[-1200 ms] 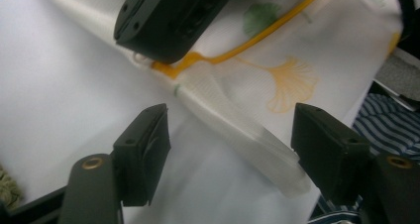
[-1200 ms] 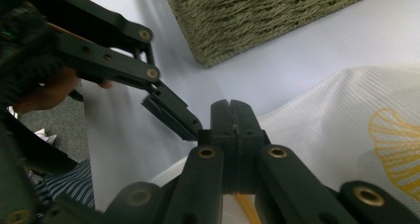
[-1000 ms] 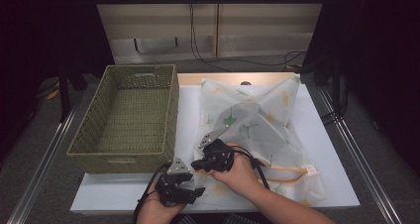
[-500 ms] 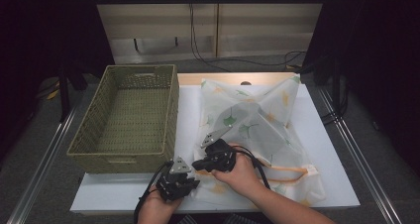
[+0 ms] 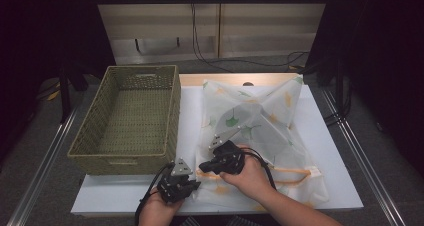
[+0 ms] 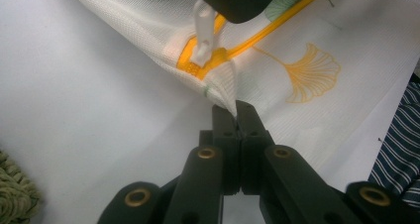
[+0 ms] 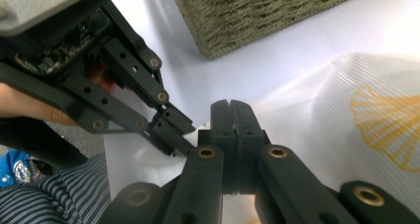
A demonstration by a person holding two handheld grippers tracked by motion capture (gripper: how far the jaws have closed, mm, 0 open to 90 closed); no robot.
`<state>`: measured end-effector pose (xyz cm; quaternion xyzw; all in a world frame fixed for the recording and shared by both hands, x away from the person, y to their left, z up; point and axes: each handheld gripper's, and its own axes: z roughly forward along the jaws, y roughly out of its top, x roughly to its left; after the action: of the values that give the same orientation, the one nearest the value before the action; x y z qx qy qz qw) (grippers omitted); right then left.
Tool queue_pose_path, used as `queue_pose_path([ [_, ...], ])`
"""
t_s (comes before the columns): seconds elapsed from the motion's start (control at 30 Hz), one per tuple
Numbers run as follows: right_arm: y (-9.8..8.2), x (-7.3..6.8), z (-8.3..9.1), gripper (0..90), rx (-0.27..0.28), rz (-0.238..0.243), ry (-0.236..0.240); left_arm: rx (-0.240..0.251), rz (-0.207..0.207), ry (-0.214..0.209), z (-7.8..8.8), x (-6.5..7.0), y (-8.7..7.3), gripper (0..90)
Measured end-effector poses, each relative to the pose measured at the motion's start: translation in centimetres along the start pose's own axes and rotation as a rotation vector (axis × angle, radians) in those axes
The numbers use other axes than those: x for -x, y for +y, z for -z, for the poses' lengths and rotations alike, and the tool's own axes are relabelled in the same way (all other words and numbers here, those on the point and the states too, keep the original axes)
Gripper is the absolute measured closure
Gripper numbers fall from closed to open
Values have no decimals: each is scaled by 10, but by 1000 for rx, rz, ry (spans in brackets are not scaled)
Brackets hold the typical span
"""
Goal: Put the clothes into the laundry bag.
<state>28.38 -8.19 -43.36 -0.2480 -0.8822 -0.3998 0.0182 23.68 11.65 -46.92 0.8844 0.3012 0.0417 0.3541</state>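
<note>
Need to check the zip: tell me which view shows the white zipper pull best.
The left gripper view: the zipper pull stands large and sharp on the orange zip, just beyond the left gripper pinching the mesh bag. In the high view it is too small to tell.

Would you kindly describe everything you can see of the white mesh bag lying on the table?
The mesh bag is white, translucent netting printed with green and yellow ginkgo leaves, lying flat and partly folded on the white table, right of the wicker basket. An orange zipper with a white pull runs along its near edge. The left gripper has just closed on the bag's corner by the zipper's end; the right gripper is shut at the zipper pull.
</note>
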Motion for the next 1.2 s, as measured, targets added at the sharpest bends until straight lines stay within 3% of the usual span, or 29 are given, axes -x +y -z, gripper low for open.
queue_pose_path([
  [0.23,-3,-1,1,900,-39,3,2,6,3,11,0,2,-1,893],
  [0.33,-3,-1,-2,900,-65,-4,13,-9,-21,-1,0,2,0,892],
  [0.37,-3,-1,-3,900,-72,-6,14,8,-22,16,-1,4,-1,892],
  [0.43,-3,-1,-6,900,-85,-17,14,-13,-48,28,0,5,0,893],
  [0.57,-2,0,-10,900,-97,-29,2,-8,-70,38,-1,8,0,894],
  [0.67,1,2,-13,900,-89,-31,22,-14,-72,44,0,8,1,894],
  [1.2,8,5,-26,900,-144,-34,38,1,-63,36,-1,9,0,891],
])
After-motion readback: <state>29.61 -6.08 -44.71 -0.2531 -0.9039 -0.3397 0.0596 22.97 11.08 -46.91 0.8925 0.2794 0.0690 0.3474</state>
